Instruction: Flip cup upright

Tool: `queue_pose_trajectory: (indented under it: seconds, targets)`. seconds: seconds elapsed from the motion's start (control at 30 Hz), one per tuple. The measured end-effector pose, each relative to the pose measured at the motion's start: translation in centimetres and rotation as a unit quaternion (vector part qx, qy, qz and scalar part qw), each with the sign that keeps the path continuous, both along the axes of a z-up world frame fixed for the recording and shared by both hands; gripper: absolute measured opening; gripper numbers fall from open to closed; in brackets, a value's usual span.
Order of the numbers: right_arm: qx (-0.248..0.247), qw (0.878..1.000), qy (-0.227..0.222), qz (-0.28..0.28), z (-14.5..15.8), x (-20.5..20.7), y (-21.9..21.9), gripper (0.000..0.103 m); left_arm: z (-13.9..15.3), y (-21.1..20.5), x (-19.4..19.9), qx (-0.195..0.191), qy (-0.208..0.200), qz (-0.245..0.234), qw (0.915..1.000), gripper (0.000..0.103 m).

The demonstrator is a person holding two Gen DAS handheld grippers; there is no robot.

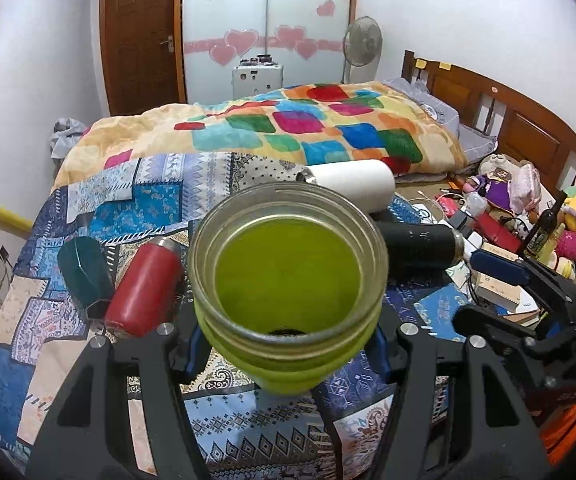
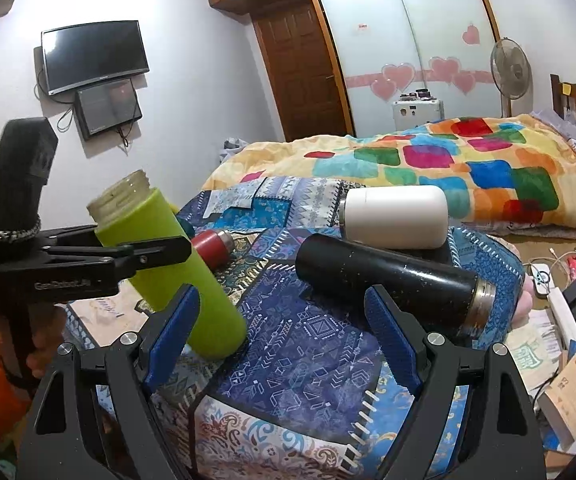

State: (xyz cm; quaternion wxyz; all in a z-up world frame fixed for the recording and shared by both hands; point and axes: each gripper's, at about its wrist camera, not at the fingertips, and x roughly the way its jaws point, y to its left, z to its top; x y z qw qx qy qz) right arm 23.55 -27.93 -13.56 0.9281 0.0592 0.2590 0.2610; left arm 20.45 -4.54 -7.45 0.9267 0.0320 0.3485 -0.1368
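Sideways, "GenRobot.AI" marks the left hand-held gripper (image 2: pixel 155 254) clamping the green cup (image 2: pixel 167 276).

Left gripper's fingers (image 1: pixel 191 344) largely hidden behind the green cup (image 1: pixel 288 280).

Patterned blue patchwork cloth (image 2: pixel 308 332) covers the bed; on it lie a black flask (image 2: pixel 392 280), white flask (image 2: pixel 396 216), red flask (image 1: pixel 143 284) and dark green cup (image 1: pixel 85 276), the lime-green cup (image 2: pixel 175 268) tilted, base down.
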Motion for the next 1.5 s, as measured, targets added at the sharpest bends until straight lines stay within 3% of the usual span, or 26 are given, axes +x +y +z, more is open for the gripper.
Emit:
queue_pose_trajectory:
  seconds: [0.17,0.53,0.93,1.17,1.5]
  targets:
    - [0.000,1.000,0.007,0.000,-0.5,0.4,0.0,0.083,-0.9,0.1,0.7,-0.001,0.010,0.003,0.9999,0.062]
    - [0.000,1.000,0.008,-0.001,-0.1,0.1,0.2,0.083,-0.8,-0.3,-0.2,0.018,-0.023,0.007,0.9995,0.065]
    - [-0.010,0.998,-0.059,-0.020,4.7,-5.4,0.9,0.083,3.2,2.6,-7.5,-0.014,-0.089,0.041,0.9951,0.069]
    - [-0.014,0.993,-0.111,-0.039,7.8,-10.0,1.4,0.083,7.2,3.9,-14.5,-0.030,-0.167,0.060,0.9837,0.069]
    - [-0.007,0.980,-0.187,-0.074,11.0,-16.3,1.7,0.085,10.1,4.4,-22.9,-0.038,-0.260,0.087,0.9610,0.074]
